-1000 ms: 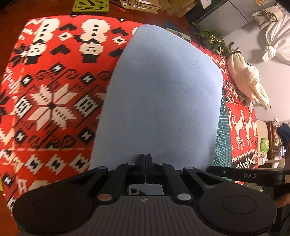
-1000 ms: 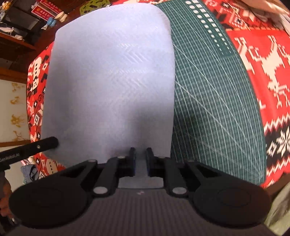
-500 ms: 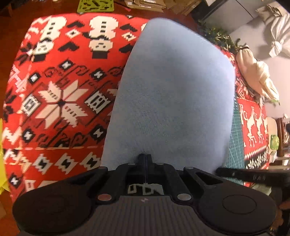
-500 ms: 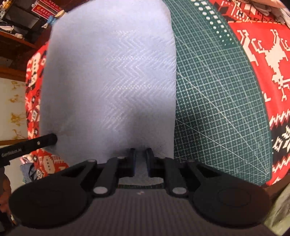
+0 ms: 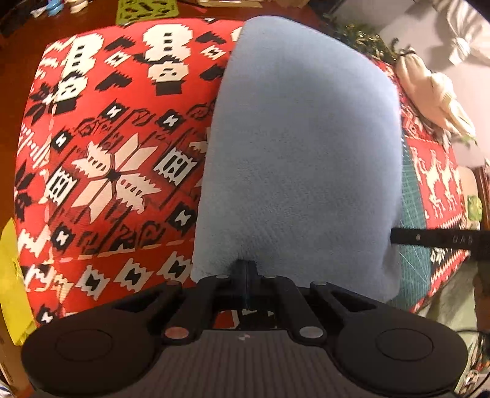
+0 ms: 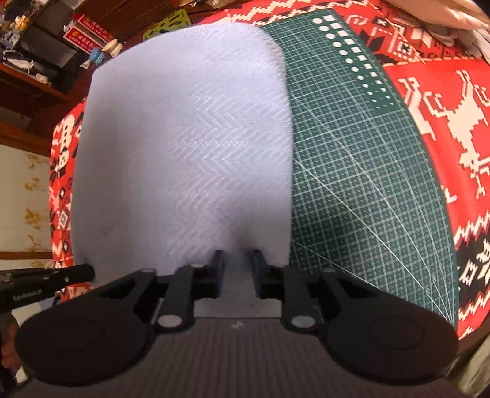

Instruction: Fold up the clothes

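A light blue folded cloth [image 5: 300,159] lies on the red patterned tablecloth [image 5: 101,147], its right part over a green cutting mat [image 6: 361,171]. My left gripper [image 5: 246,268] is shut on the cloth's near edge, and the fabric puckers at the tips. In the right wrist view the cloth [image 6: 190,144] shows a herringbone weave. My right gripper [image 6: 238,260] is at the near edge too. Its jaws are opening, with the cloth's edge lying loose between them. Each view shows the other gripper's black finger [image 5: 435,238] coming in from the side at the cloth's near corner.
Cream bags [image 5: 428,88] and greenery stand at the table's far right. A lime green stencil [image 5: 147,9] lies beyond the far edge. Shelves with clutter [image 6: 36,52] are at the left. A yellow sheet [image 5: 12,275] hangs at the near left.
The right gripper's jaws have spread apart and let go of the cloth's edge. The left gripper stays shut on the cloth and has hardly moved.
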`<move>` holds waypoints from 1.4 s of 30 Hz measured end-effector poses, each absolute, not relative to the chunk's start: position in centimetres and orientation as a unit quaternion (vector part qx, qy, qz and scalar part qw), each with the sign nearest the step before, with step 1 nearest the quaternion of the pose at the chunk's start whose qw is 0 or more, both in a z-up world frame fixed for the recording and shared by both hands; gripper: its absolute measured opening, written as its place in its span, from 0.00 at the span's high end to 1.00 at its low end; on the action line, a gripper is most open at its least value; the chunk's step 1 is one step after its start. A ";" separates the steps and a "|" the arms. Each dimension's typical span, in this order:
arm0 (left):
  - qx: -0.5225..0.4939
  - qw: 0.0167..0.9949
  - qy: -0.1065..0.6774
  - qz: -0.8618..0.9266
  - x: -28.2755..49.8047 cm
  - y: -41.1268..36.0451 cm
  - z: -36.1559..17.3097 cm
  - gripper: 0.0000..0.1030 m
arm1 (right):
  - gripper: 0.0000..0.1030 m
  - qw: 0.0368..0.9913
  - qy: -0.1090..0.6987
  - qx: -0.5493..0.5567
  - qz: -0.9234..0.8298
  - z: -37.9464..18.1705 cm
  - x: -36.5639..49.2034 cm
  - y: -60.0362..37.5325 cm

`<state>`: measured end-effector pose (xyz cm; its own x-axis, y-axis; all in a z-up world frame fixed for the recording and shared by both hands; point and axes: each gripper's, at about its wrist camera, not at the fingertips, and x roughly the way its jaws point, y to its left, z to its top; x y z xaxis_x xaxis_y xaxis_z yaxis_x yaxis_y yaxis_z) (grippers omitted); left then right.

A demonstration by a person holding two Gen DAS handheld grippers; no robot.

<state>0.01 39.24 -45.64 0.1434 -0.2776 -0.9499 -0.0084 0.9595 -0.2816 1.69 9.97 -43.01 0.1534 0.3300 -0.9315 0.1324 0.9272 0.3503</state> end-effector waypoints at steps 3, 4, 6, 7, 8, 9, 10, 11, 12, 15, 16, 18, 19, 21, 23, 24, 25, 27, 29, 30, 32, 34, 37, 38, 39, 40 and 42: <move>-0.117 0.753 0.640 -0.100 -0.1 40.1 -44.2 0.75 | 0.43 0.743 0.633 0.204 0.071 -42.3 1.6 8.0; -0.115 0.757 0.635 -0.101 -0.1 40.3 -43.7 0.61 | 0.39 0.747 0.626 0.210 0.074 -42.2 1.7 7.5; -0.118 0.771 0.616 -0.111 0.1 40.7 -42.7 0.56 | 0.29 0.756 0.610 0.222 0.079 -42.0 2.0 6.7; -0.119 0.777 0.608 -0.113 0.5 40.9 -42.4 0.52 | 0.24 0.759 0.604 0.229 0.081 -41.9 2.2 6.4; -0.121 0.782 0.601 -0.115 1.0 41.3 -42.3 0.42 | 0.21 0.760 0.599 0.237 0.084 -42.1 2.5 6.3; -0.122 0.788 0.593 -0.114 1.6 41.6 -42.3 0.37 | 0.17 0.759 0.596 0.246 0.088 -42.3 2.9 6.2; -0.128 0.790 0.588 -0.118 2.4 42.0 -42.6 0.35 | 0.15 0.759 0.593 0.254 0.092 -42.5 3.3 6.2; -0.135 0.792 0.583 -0.123 3.2 42.3 -42.9 0.33 | 0.09 0.759 0.589 0.260 0.096 -42.7 3.7 6.3; -0.151 0.787 0.584 -0.130 4.0 42.7 -43.6 0.28 | 0.05 0.759 0.586 0.264 0.099 -43.1 4.1 6.2; -0.193 0.770 0.590 -0.148 6.3 43.6 -46.0 0.25 | 0.01 0.760 0.581 0.270 0.112 -44.1 5.3 6.6; -0.205 0.765 0.590 -0.154 7.0 43.8 -46.8 0.25 | 0.01 0.759 0.580 0.271 0.116 -44.4 5.7 6.7; -0.224 0.759 0.589 -0.166 8.1 44.2 -48.1 0.24 | 0.01 0.759 0.579 0.273 0.123 -45.2 6.4 7.0; -0.229 0.757 0.588 -0.170 8.5 44.3 -48.7 0.22 | 0.01 0.758 0.579 0.272 0.124 -45.6 6.7 7.1; -0.235 0.753 0.588 -0.175 9.3 44.4 -49.9 0.20 | 0.01 0.757 0.580 0.272 0.127 -46.5 7.3 7.2; -0.254 0.742 0.592 -0.186 9.8 44.4 -51.1 0.20 | 0.01 0.756 0.580 0.274 0.131 -47.3 7.8 7.4; -0.265 0.735 0.594 -0.191 10.0 44.5 -51.7 0.20 | 0.00 0.756 0.580 0.275 0.132 -47.7 8.0 7.5; -0.276 0.728 0.596 -0.198 10.2 44.4 -52.2 0.20 | 0.00 0.756 0.579 0.275 0.133 -48.0 8.3 7.6; -0.282 0.721 0.598 -0.205 10.5 43.9 -53.0 0.15 | 0.00 0.756 0.578 0.276 0.135 -48.7 8.7 7.8; -0.285 0.718 0.596 -0.217 10.9 43.4 -53.5 0.08 | 0.00 0.757 0.577 0.273 0.140 -49.4 8.9 8.0; -0.288 0.717 0.594 -0.223 11.1 43.2 -53.7 0.05 | 0.00 0.757 0.577 0.272 0.144 -49.7 9.0 8.0; -0.293 0.716 0.592 -0.226 11.5 43.1 -53.9 0.01 | 0.00 0.754 0.577 0.275 0.151 -50.4 9.4 7.9; -0.303 0.717 0.588 -0.220 11.8 43.3 -54.0 0.01 | 0.00 0.749 0.579 0.282 0.155 -51.2 9.8 8.0; -0.321 0.717 0.587 -0.197 12.0 43.2 -54.1 0.02 | 0.00 0.744 0.576 0.300 0.156 -52.2 10.4 8.4; -0.315 0.720 0.587 -0.192 12.0 42.9 -53.8 0.04 | 0.00 0.743 0.578 0.299 0.158 -52.3 10.8 8.8; -0.314 0.723 0.586 -0.188 12.0 42.6 -53.6 0.18 | 0.00 0.741 0.580 0.298 0.161 -52.3 11.1 9.1; -0.314 0.725 0.585 -0.185 11.9 42.3 -53.3 0.17 | 0.00 0.740 0.581 0.298 0.162 -52.3 11.4 9.4; -0.311 0.735 0.577 -0.171 11.3 41.8 -52.7 0.22 | 0.02 0.741 0.582 0.293 0.166 -51.7 11.7 10.2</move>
